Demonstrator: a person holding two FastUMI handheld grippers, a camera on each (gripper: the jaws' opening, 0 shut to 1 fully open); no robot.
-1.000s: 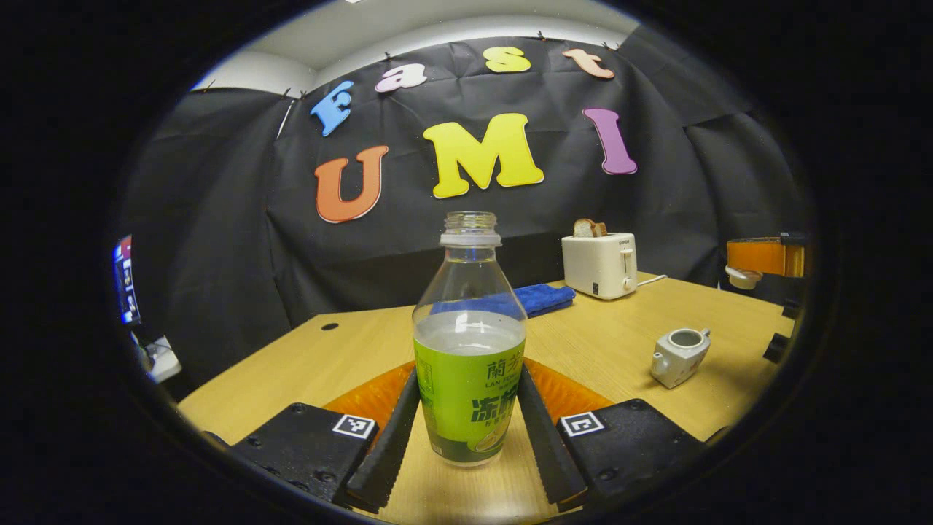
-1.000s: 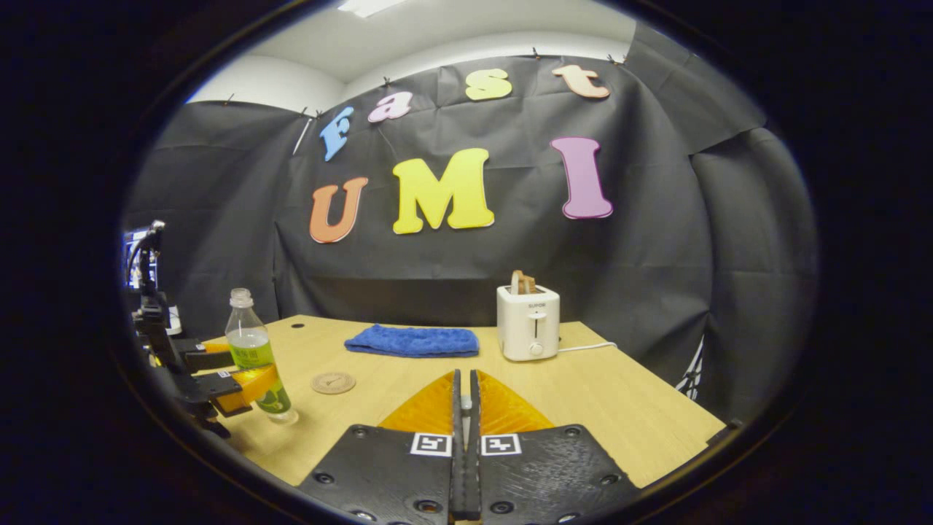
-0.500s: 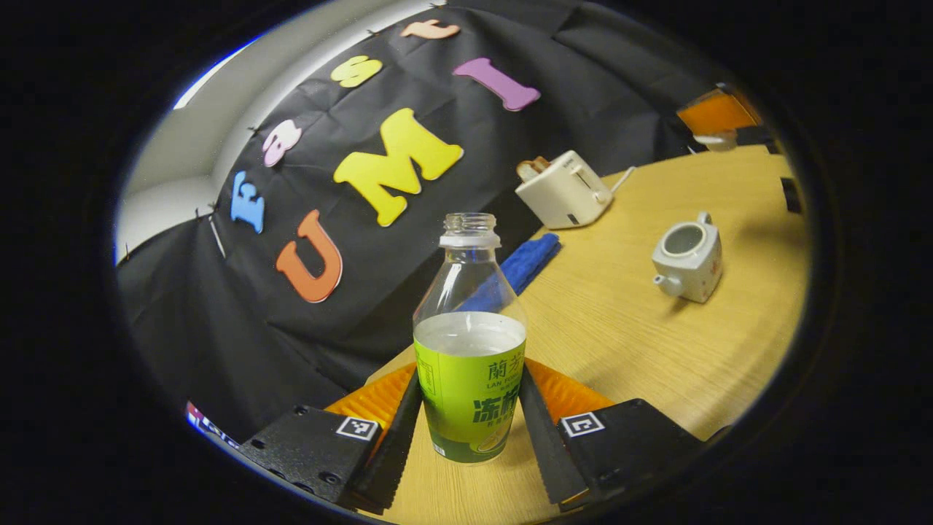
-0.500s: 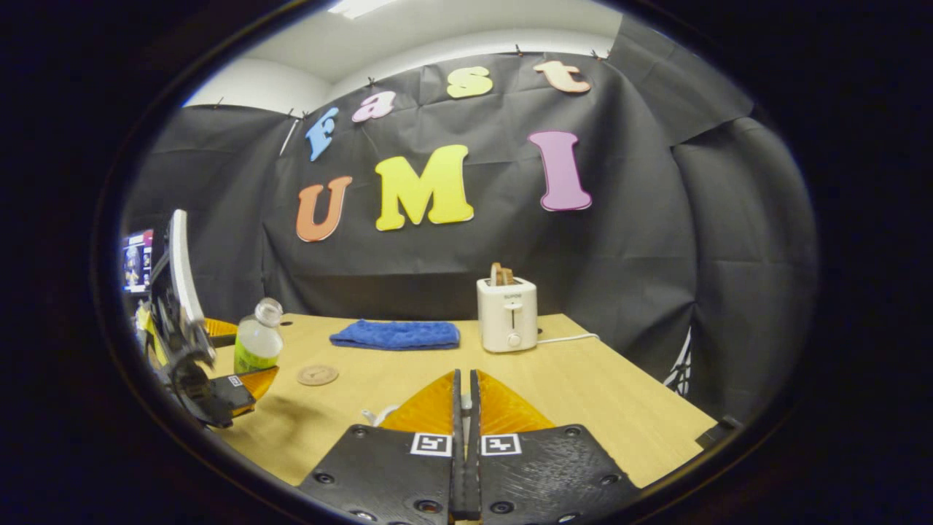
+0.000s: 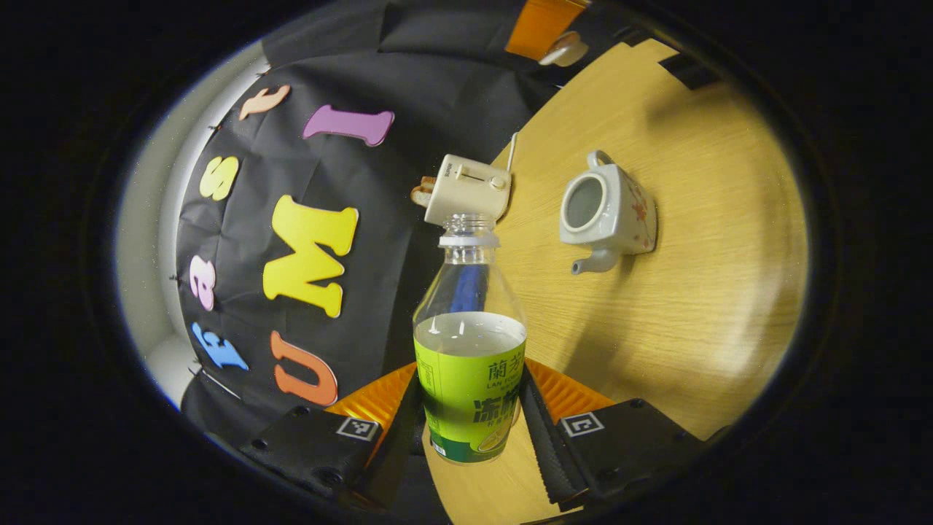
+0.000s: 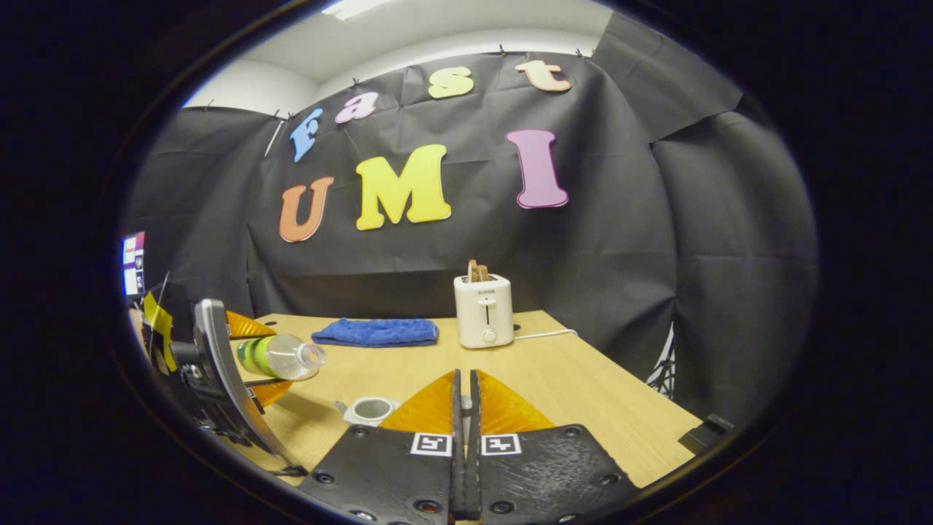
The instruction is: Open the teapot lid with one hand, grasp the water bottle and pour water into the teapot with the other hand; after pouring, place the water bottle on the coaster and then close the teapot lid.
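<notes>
My left gripper (image 5: 470,397) is shut on the water bottle (image 5: 469,292), a clear, uncapped bottle with a green label, part full. In the right gripper view the bottle (image 6: 280,356) lies nearly level in the left gripper (image 6: 256,359), its neck pointing at the teapot (image 6: 369,410). The white teapot (image 5: 609,211) stands open on the table, a short way beyond the bottle's mouth. No water stream shows. My right gripper (image 6: 464,383) is shut. From the left gripper view, the right gripper (image 5: 543,22) hangs above the table with the white lid (image 5: 565,49) at its fingers.
A white toaster (image 6: 483,310) with bread in it stands at the back of the wooden table (image 6: 583,394), its cable trailing right. A folded blue towel (image 6: 375,332) lies left of it. A lit screen (image 6: 133,262) sits beyond the table's left side.
The left gripper has lifted the bottle off the table and tipped it from upright to nearly level, bringing its neck close to the teapot. The right gripper stays shut and has hardly moved.
</notes>
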